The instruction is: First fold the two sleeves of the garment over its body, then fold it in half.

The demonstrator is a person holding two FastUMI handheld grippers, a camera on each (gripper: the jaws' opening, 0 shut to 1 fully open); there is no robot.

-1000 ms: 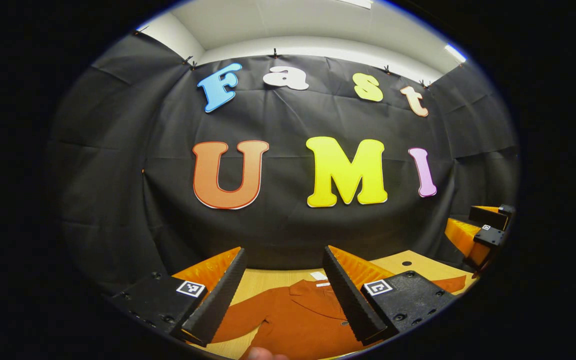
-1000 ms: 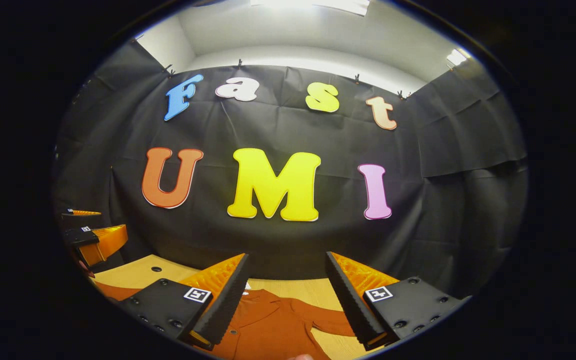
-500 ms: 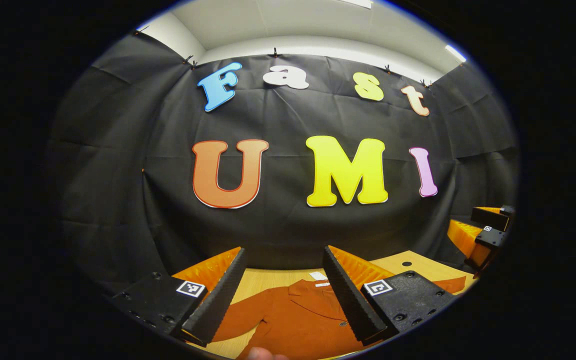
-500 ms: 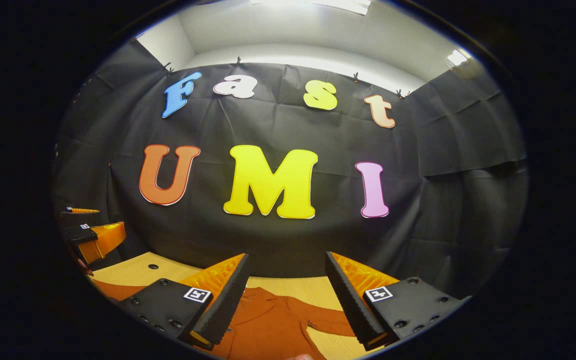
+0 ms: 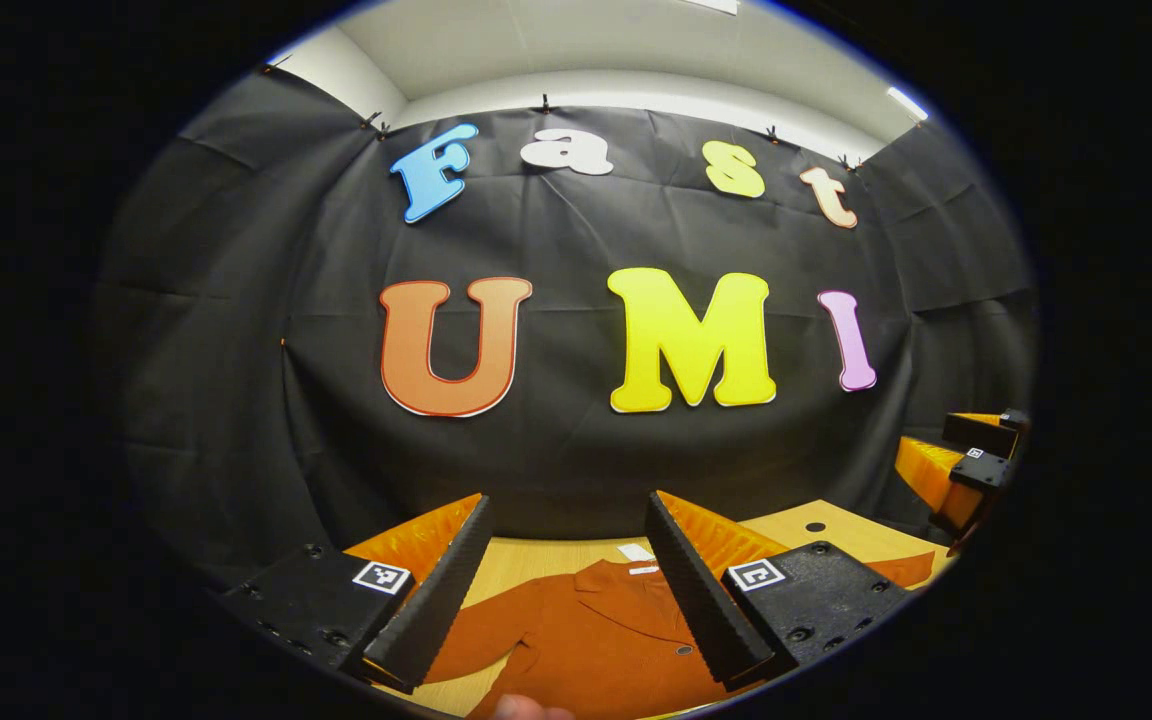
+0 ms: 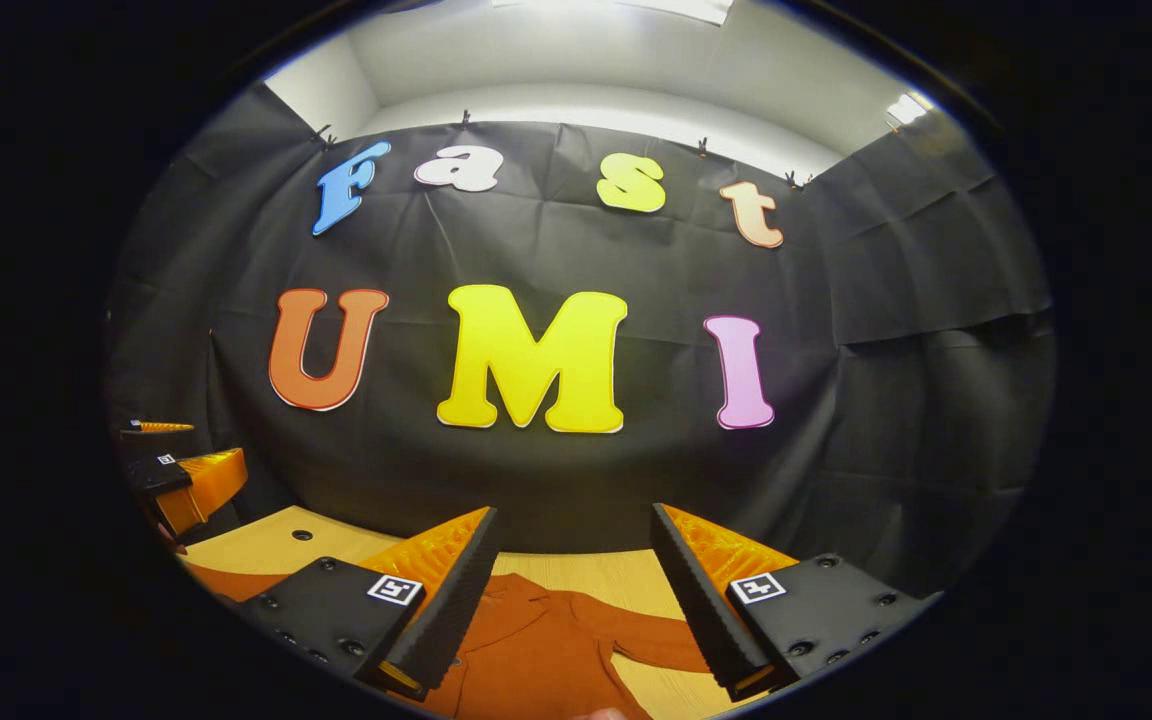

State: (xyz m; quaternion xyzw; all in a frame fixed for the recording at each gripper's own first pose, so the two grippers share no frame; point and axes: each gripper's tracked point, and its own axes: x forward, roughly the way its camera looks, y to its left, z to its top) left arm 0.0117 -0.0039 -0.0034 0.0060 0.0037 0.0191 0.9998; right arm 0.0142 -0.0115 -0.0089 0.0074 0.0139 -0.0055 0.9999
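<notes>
Wooden table point(image 5: 526, 560) carries a rust garment point(image 5: 586, 640); left claw point(image 5: 566, 585) and right claw point(image 6: 568, 590) gape wide above it, empty.

The garment point(image 5: 586, 640) is a plain rust orange all over, with a small white label point(image 5: 636, 552) at its 12 o'clock edge by the collar and one dark button point(image 5: 683, 649) toward 3 o'clock. In the right gripper view the garment point(image 6: 546, 650) shows the same unpatterned rust orange. The table point(image 5: 526, 562) is light yellowish wood with a faint grain and a small dark hole point(image 5: 815, 526) toward 2 o'clock. The wall point(image 5: 236, 380) is black.
</notes>
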